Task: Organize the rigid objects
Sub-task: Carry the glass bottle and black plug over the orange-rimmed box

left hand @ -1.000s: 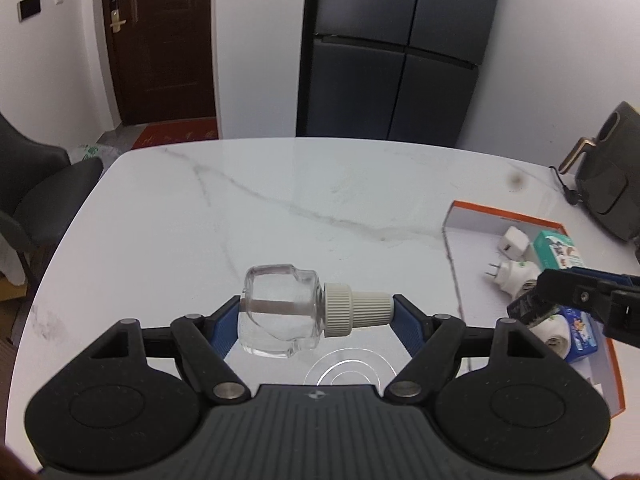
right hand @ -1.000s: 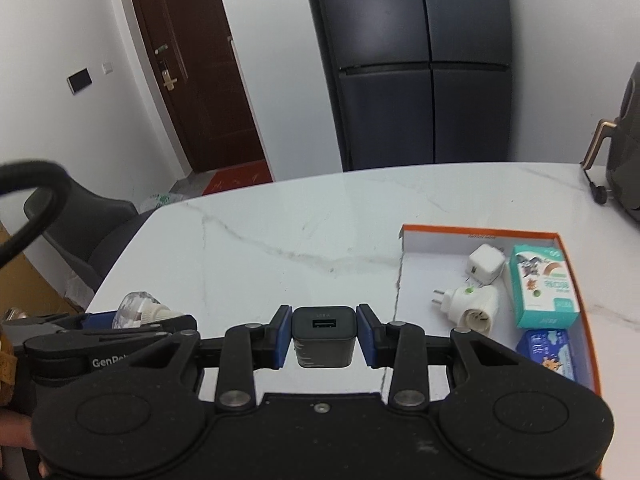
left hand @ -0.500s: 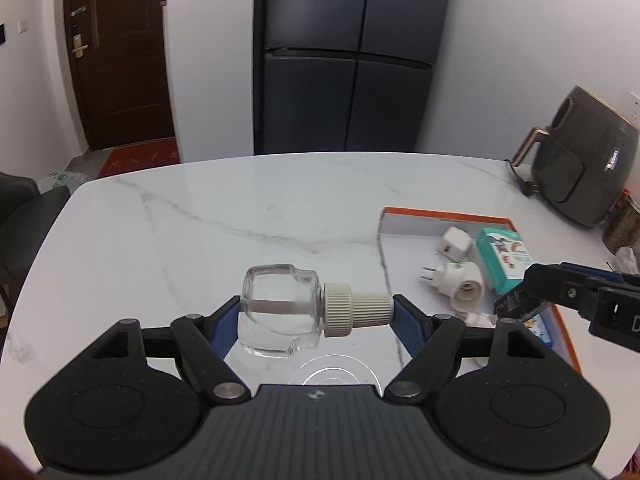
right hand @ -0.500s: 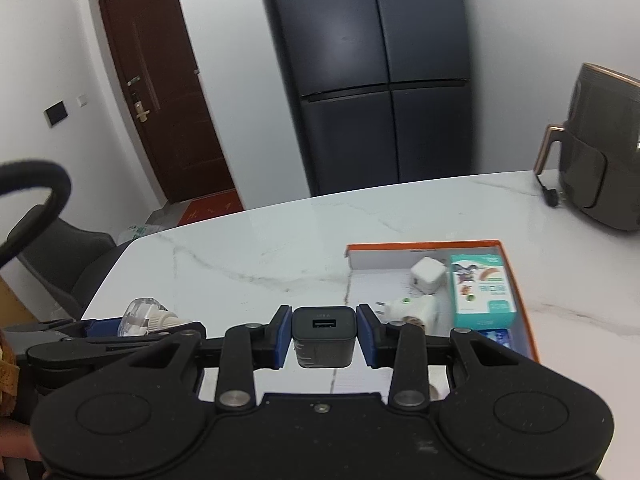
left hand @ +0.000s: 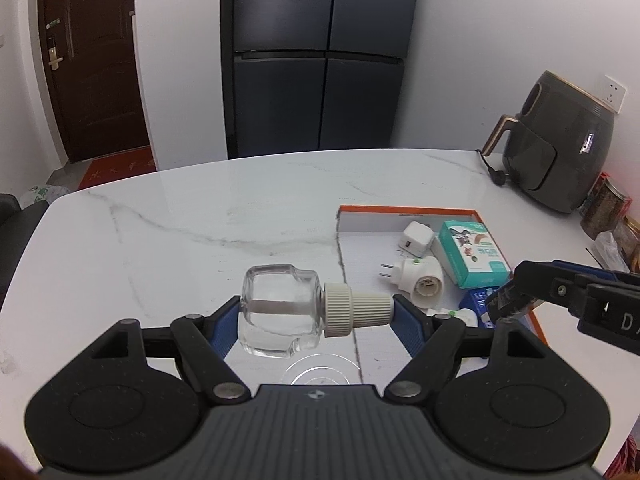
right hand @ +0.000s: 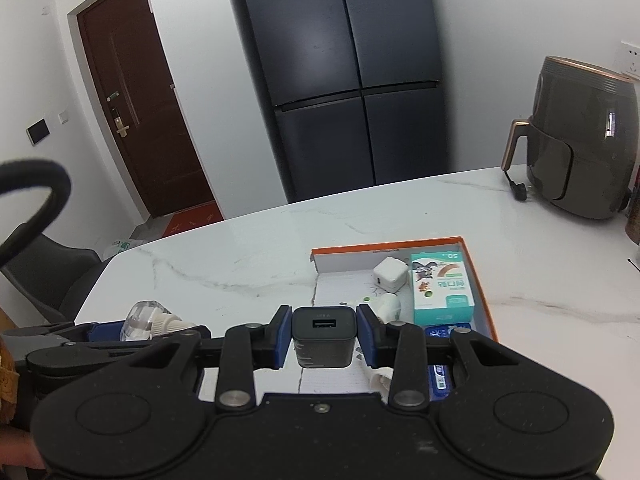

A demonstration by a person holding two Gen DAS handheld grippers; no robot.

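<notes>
A: What is closest in the left wrist view?

B: The left hand-held gripper (left hand: 316, 314), its blue pads pressed on the two ends of a small clear bottle (left hand: 280, 310) with a ribbed cream cap. The bottle lies sideways between them, cap toward the right, held above the white marble tabletop (left hand: 180, 220).

A: And the right one?

B: The right hand-held gripper (right hand: 323, 336) is clamped narrow on a black USB charger (right hand: 323, 334), port facing the camera. In the left wrist view its tip comes in from the right edge, over the near right corner of the box.

A: Which box?

B: A shallow box with an orange rim (right hand: 476, 276), lying on the tabletop just beyond both grippers. The charger hangs over its near left part; the bottle sits just left of its left edge.

A: What's inside?

B: A white plug adapter (left hand: 418, 280) with two pins pointing left, a small white cube charger (left hand: 417, 237) behind it, a teal and white carton (left hand: 472, 258) on the right, and a blue packet (right hand: 444, 332) at the near side, partly hidden.

A: Farther back?

B: A dark grey air fryer (left hand: 560, 152) at the far right of the tabletop with its plug (left hand: 498, 178) lying beside it, then a dark four-door fridge (left hand: 320, 60) against the wall and a brown door (left hand: 88, 60) to the left.
</notes>
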